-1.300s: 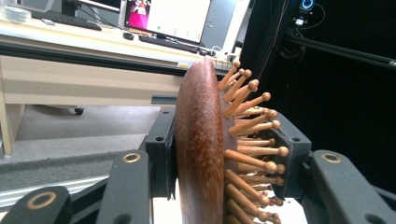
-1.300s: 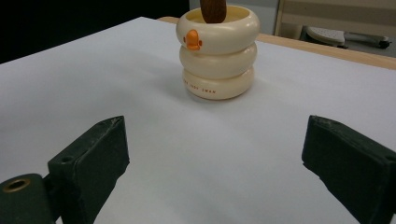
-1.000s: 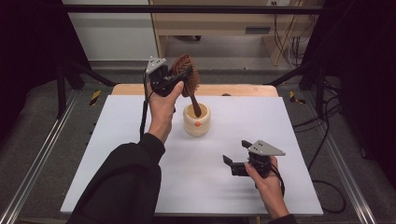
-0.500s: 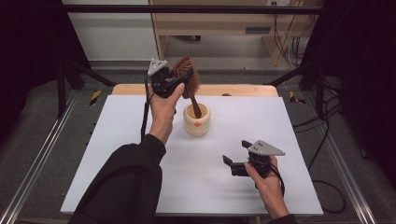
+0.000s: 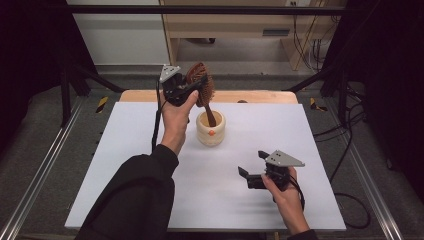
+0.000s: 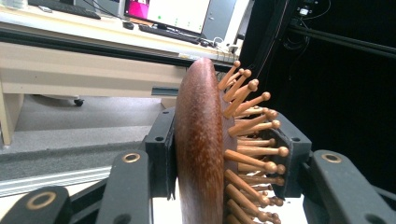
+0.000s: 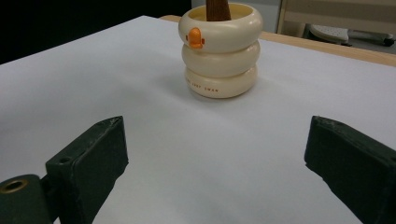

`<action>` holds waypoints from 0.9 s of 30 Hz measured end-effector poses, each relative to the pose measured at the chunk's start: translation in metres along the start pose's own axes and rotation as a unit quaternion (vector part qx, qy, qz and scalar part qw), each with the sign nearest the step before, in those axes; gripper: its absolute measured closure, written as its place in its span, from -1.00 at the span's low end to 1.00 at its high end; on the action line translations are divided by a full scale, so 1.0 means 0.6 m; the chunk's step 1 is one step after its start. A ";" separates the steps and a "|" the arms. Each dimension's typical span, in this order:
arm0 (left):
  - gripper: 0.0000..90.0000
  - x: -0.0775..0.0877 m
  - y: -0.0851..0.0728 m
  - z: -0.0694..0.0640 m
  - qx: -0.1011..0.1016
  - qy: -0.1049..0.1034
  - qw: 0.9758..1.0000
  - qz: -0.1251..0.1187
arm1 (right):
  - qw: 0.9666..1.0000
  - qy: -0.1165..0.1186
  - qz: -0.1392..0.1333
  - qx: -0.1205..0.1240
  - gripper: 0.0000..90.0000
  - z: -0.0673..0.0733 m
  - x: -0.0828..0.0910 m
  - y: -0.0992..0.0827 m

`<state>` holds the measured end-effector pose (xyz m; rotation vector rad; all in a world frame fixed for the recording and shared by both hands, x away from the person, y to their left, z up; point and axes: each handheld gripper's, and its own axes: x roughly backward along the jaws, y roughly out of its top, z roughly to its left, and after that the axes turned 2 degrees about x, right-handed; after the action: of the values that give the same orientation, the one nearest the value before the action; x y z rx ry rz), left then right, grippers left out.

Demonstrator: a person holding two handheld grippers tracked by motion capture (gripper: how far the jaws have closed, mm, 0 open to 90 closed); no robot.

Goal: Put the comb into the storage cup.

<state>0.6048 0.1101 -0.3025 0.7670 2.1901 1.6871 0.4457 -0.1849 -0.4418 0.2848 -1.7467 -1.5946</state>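
Note:
A brown wooden hairbrush (image 5: pixel 202 85) stands with its handle down inside a cream ringed cup (image 5: pixel 210 128) near the far middle of the white table. My left gripper (image 5: pixel 196 89) is shut on the brush head; in the left gripper view the pads press its smooth back (image 6: pixel 198 144) and its wooden pins (image 6: pixel 252 149). My right gripper (image 5: pixel 251 169) rests low on the table at the front right, open with nothing between its jaws. In the right gripper view the cup (image 7: pixel 220 51) with its orange mark stands ahead, the brush handle (image 7: pixel 217 9) rising out of it.
The white table top (image 5: pixel 125 165) lies over a wooden board (image 5: pixel 250 96) that shows along its far edge. A metal frame rail (image 5: pixel 40 170) runs down each side. A desk with monitors (image 6: pixel 177 16) stands beyond the table.

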 end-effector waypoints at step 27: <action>0.14 -0.003 -0.009 0.003 0.002 0.002 1.000 0.005 | 1.000 0.003 0.000 0.002 -0.86 0.000 -0.001 0.000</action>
<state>0.6057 0.1094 -0.3084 0.7765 2.1960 1.6906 0.4460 -0.1845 -0.4422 0.2912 -1.7469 -1.5884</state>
